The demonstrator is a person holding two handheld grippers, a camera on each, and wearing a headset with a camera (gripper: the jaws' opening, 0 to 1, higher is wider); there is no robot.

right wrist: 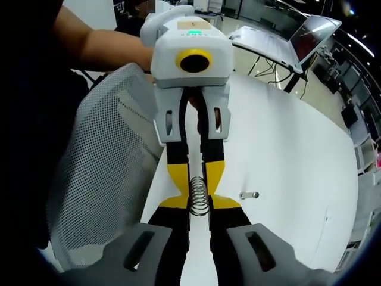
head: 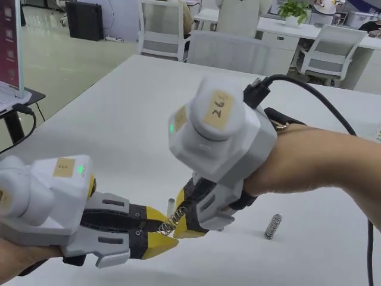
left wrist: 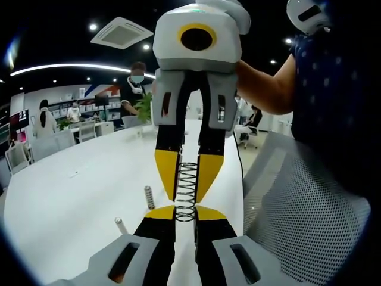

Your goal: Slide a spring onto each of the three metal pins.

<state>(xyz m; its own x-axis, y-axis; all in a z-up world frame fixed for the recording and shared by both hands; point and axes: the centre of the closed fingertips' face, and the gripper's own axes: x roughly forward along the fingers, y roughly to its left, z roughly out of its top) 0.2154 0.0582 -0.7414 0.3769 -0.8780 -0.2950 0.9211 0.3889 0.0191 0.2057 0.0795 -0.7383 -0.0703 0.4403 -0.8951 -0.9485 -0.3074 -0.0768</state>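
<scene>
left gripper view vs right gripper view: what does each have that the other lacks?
Left gripper view adds the pin already carrying a spring and people in the background. Right gripper view adds an open laptop. Shared: the held spring clamped between left gripper and right gripper, a bare pin beside the jaws (likely the same one), mesh chair, white table.
</scene>
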